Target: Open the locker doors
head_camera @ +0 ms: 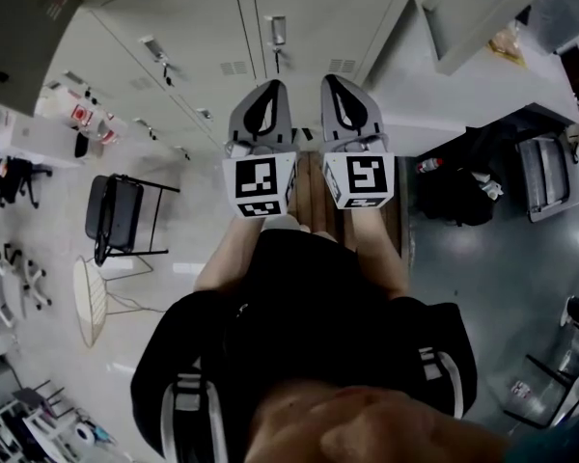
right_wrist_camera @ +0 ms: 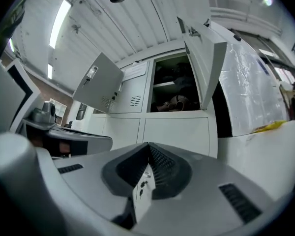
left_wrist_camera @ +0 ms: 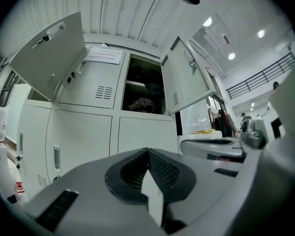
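The white lockers stand in front of me. In both gripper views an upper compartment gapes open with dark things inside. Its door is swung out at the right. Another upper door hangs open at the left. The lower doors are closed. My left gripper and my right gripper are held side by side, pointing at the lockers and short of them. Both are shut with nothing between the fingers.
A black folding chair and a small round table stand on the floor at the left. A wooden bench is below the grippers. Black bags lie at the right under a white counter.
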`<state>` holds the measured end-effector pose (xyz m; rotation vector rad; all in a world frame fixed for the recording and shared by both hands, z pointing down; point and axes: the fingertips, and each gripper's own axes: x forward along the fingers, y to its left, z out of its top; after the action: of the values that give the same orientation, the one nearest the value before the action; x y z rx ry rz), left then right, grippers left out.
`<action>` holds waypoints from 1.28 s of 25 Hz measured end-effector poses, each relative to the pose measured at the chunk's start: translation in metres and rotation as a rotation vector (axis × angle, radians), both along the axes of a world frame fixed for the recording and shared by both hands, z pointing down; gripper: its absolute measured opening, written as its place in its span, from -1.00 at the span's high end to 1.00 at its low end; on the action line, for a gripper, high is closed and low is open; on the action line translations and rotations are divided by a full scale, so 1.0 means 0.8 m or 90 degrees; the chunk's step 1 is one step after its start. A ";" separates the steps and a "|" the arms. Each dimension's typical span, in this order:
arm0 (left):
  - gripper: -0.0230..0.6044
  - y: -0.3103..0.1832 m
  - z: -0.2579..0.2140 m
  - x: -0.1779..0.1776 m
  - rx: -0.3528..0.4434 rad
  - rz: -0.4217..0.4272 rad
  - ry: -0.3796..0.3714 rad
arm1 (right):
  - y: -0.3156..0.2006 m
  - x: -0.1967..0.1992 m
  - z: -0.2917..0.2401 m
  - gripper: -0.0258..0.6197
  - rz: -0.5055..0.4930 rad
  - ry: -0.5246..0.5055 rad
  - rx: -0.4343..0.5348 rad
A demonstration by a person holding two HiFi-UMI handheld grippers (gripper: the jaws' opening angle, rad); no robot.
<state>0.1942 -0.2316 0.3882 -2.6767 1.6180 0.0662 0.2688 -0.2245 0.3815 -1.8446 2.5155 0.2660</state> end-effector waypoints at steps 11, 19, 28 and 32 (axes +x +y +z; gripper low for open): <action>0.90 -0.021 0.014 0.003 -0.007 -0.008 0.000 | -0.022 0.017 0.024 0.87 0.023 -0.014 -0.033; 0.90 -0.031 0.021 0.006 -0.017 -0.008 0.005 | -0.034 0.019 0.034 0.87 0.012 -0.013 -0.055; 0.90 -0.034 0.023 0.015 -0.011 -0.007 -0.011 | -0.039 0.022 0.040 0.87 0.002 -0.021 -0.065; 0.90 -0.034 0.024 0.014 -0.011 -0.011 -0.020 | -0.037 0.020 0.039 0.87 -0.014 -0.032 -0.064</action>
<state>0.2051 -0.2585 0.4077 -2.6611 1.6403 0.0094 0.2846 -0.2545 0.4123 -1.8311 2.5583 0.0934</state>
